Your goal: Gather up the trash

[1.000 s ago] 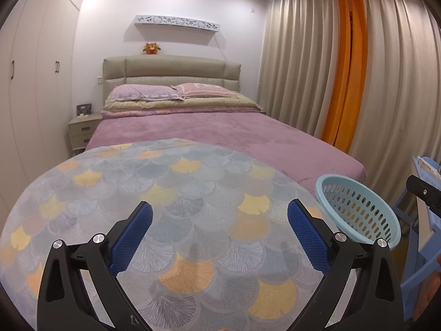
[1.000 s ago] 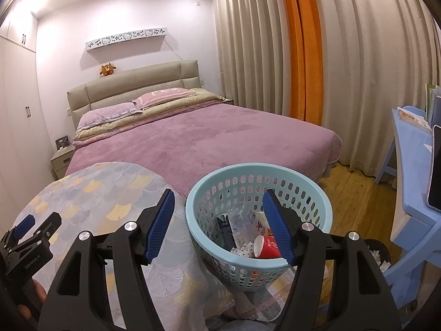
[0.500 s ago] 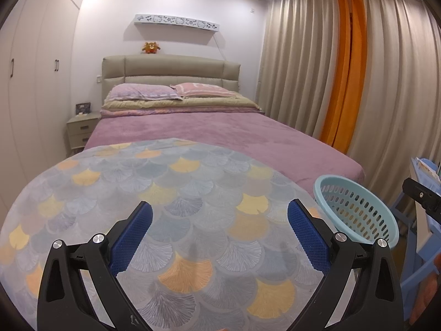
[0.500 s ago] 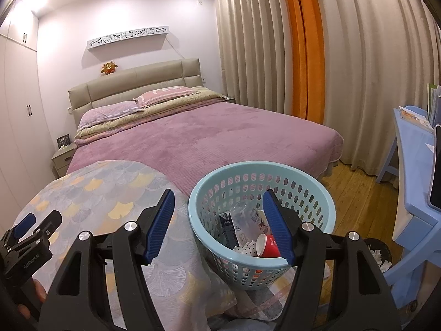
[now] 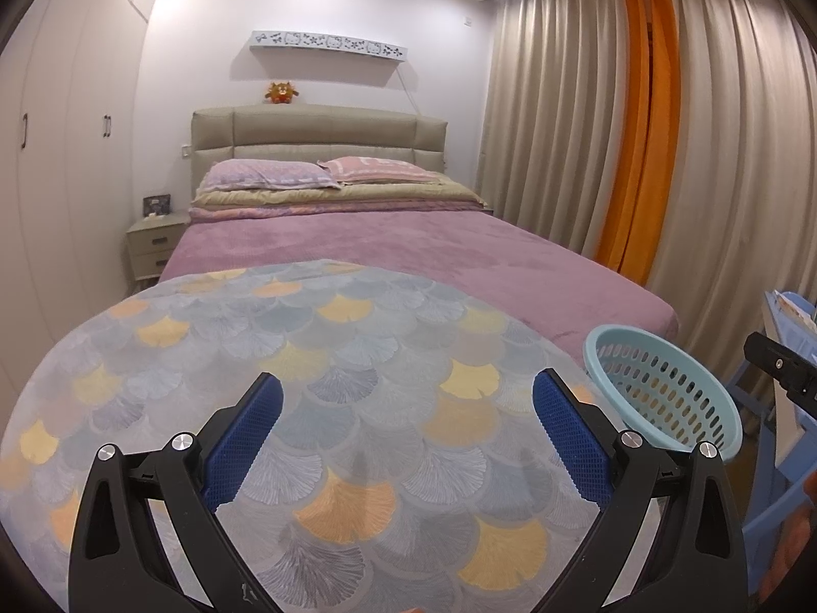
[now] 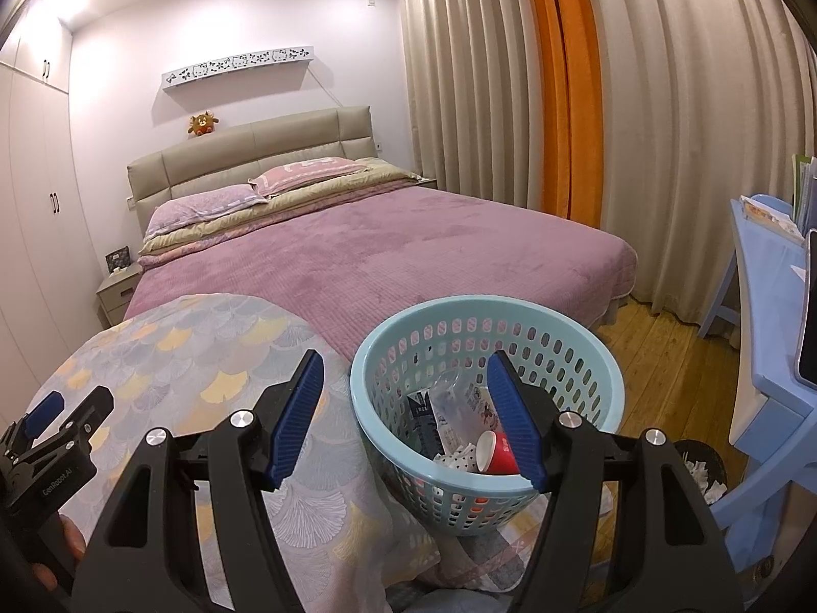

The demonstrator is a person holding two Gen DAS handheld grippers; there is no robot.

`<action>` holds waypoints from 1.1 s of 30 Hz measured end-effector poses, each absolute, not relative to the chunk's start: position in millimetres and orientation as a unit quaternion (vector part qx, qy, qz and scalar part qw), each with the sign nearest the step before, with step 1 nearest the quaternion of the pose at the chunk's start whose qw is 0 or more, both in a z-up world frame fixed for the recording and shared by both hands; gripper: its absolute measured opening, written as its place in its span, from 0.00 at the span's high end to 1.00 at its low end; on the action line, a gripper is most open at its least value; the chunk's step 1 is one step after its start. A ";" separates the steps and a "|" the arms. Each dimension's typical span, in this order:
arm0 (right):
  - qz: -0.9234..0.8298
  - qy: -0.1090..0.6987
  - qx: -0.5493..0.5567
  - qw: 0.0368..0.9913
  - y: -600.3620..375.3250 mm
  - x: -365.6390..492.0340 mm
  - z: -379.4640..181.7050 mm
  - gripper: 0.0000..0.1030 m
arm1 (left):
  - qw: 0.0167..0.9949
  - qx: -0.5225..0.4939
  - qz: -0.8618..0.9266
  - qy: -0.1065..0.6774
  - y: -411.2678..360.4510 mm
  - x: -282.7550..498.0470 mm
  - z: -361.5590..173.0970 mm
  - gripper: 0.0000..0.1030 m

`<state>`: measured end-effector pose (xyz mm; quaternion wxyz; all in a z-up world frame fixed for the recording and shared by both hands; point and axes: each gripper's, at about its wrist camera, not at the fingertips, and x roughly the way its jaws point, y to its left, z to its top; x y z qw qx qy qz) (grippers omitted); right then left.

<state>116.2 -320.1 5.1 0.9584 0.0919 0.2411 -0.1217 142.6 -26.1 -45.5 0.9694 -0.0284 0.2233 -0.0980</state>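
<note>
A light blue plastic basket (image 6: 577, 352) stands just right of the round table with the fan-patterned cloth (image 6: 168, 357). Inside it lie a clear plastic bottle (image 6: 457, 408), a red paper cup (image 6: 498, 454), a dark wrapper and a dotted scrap. My right gripper (image 6: 406, 378) is open and empty, hovering above the basket's near left rim. My left gripper (image 5: 406, 408) is open and empty above the tablecloth (image 5: 306, 368); the basket (image 5: 664, 398) shows at its right. The left gripper also shows at the lower left of the right wrist view (image 6: 61, 414).
A bed with a purple cover (image 6: 408, 245) lies behind the table. Beige and orange curtains (image 6: 587, 102) hang at the right. A blue desk (image 6: 766, 306) stands at the far right over a wooden floor. A nightstand (image 5: 153, 245) and wardrobes are at the left.
Both views have shifted only slightly; the basket sits a little lower and nearer in the left wrist view. Both grippers stay open and empty.
</note>
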 end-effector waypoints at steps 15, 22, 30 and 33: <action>-0.117 0.245 0.092 0.958 -315.3 115.4 -1.2 0.39 | 0.970 -0.025 -0.099 0.222 -32.0 140.3 -45.7 0.07; -0.117 0.246 0.093 0.958 -314.3 115.5 -3.1 0.39 | 0.970 -0.027 -0.098 0.221 -31.5 139.5 -45.6 0.07; -0.114 0.247 0.092 0.958 -312.5 116.3 -1.9 0.39 | 0.970 -0.027 -0.098 0.221 -32.2 139.3 -45.5 0.07; -0.113 0.248 0.093 0.958 -314.2 117.3 -1.4 0.39 | 0.970 -0.027 -0.098 0.221 -31.9 139.3 -45.5 0.07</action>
